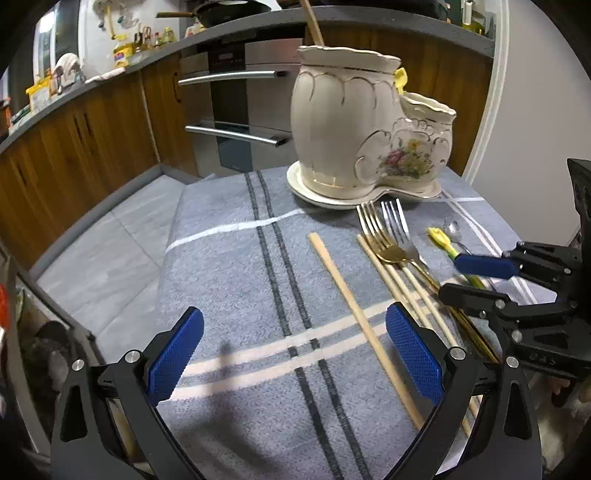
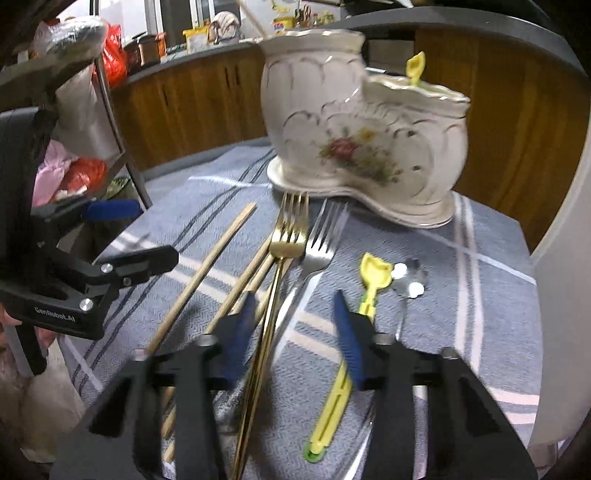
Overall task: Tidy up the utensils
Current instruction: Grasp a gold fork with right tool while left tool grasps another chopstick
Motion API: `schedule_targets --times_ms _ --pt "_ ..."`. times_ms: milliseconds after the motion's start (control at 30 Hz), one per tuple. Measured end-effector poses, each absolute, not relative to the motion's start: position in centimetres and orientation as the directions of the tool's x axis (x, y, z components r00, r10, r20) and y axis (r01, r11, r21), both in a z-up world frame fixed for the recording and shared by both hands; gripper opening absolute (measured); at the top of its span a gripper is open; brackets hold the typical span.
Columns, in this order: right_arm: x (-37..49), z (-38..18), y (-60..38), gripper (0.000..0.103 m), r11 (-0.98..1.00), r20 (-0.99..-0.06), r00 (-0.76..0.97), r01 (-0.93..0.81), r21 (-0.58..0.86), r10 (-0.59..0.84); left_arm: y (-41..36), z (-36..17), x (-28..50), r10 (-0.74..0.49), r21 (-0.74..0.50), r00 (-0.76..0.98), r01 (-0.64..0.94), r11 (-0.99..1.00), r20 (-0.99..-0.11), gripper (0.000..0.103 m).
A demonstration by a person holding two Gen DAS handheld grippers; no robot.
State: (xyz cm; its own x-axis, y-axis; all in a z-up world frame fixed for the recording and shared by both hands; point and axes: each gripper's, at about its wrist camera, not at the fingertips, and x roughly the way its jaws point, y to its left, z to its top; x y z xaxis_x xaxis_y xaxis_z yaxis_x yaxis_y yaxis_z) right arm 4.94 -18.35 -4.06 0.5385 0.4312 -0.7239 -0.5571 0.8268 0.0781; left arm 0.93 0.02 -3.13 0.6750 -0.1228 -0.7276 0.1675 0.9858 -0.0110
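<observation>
A cream ceramic holder [image 1: 332, 122] [image 2: 332, 110] with two compartments stands on its saucer at the far side of the cloth. One wooden chopstick [image 1: 312, 22] leans in the tall part and a yellow spoon [image 2: 415, 66] stands in the low part. My left gripper [image 1: 295, 354] is open low over the cloth, a single chopstick [image 1: 351, 295] [image 2: 207, 266] lying between its pads, nearer the right one. My right gripper [image 2: 293, 332] [image 1: 461, 280] straddles the handles of a gold fork [image 2: 288, 236] [image 1: 384, 251] and a silver fork [image 2: 321, 251] [image 1: 397, 221]; its pads do not touch them.
More chopsticks [image 2: 251, 273], a loose yellow spoon [image 2: 373, 277] and a small metal spoon [image 2: 410, 284] lie on the striped grey-blue cloth [image 1: 229, 266]. Wooden cabinets and an oven [image 1: 236, 110] stand beyond the table. A metal rack with bags [image 2: 85, 147] is at the left.
</observation>
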Motion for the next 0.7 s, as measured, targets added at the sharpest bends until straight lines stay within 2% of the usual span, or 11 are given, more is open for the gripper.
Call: schedule_targets --times_ms 167,500,533,700 --pt "5.4 -4.0 -17.4 0.016 0.82 -0.732 0.528 -0.568 0.072 0.43 0.2 -3.1 0.8 -0.129 -0.013 0.673 0.175 0.985 -0.729 0.098" --pt "5.8 -4.4 -16.1 0.013 0.825 -0.745 0.55 -0.565 -0.001 0.377 -0.1 -3.2 0.8 -0.135 -0.007 0.672 0.189 0.982 -0.728 0.098" --pt "5.9 -4.4 -16.2 0.009 0.828 -0.745 0.552 -0.561 0.001 0.375 -0.2 -3.2 0.8 -0.137 -0.009 0.672 0.191 0.981 -0.728 0.098" --pt "5.9 -3.9 -17.0 0.006 0.824 -0.733 0.528 -0.561 0.078 0.429 -0.7 -3.1 0.8 -0.14 -0.002 0.671 0.202 0.979 -0.728 0.098"
